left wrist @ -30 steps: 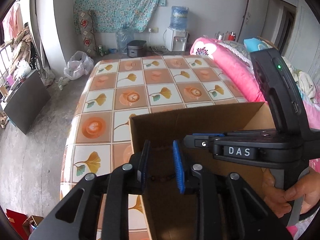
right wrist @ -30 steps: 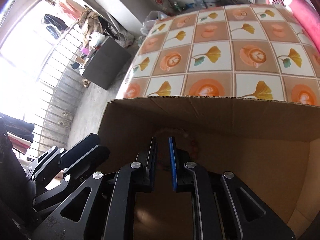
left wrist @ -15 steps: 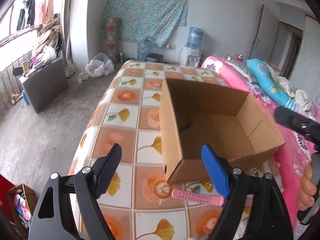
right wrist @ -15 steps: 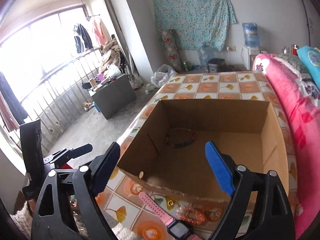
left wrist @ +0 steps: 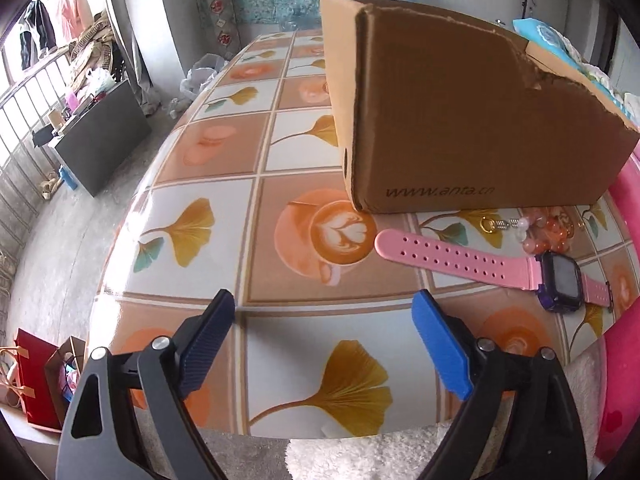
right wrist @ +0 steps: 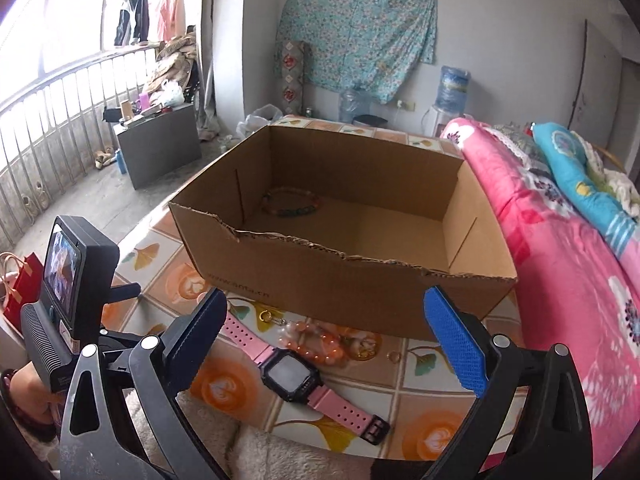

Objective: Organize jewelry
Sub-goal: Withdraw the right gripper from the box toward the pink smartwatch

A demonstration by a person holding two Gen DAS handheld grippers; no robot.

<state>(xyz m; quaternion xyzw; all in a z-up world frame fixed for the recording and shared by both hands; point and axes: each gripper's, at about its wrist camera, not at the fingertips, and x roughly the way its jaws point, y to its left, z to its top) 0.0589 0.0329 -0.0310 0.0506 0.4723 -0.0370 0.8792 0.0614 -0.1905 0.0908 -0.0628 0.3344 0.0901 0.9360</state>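
- Brown corrugated cardboard box point(left wrist: 460, 112), left wrist view: stands on the table point(left wrist: 224, 208) with its tiled ginkgo-and-coffee print; web address printed low on the near wall.
- Pink-strapped smartwatch point(left wrist: 556, 278): flat on the table just in front of the box, strap stretched leftward.
- Orange bead bracelet point(left wrist: 548, 232): heaped between watch and box, a gold ring clasp point(left wrist: 486, 224) beside it.
- Left gripper point(left wrist: 324, 344): jaws wide and opening, nothing between them, above bare table well left of the watch.
- Right wrist view, same box point(right wrist: 320, 268): open top, torn near rim; a dark multicoloured bead bracelet point(right wrist: 292, 202) lies inside at the far left corner.
- Watch point(right wrist: 290, 374), orange beads point(right wrist: 316, 344) and a small gold ring point(right wrist: 394, 356): on the table before the box.
- Right gripper point(right wrist: 332, 340): jaws wide and opening, empty, above the watch and beads.
- Left gripper's body point(right wrist: 68, 292): at lower left, held by a hand point(right wrist: 28, 396).
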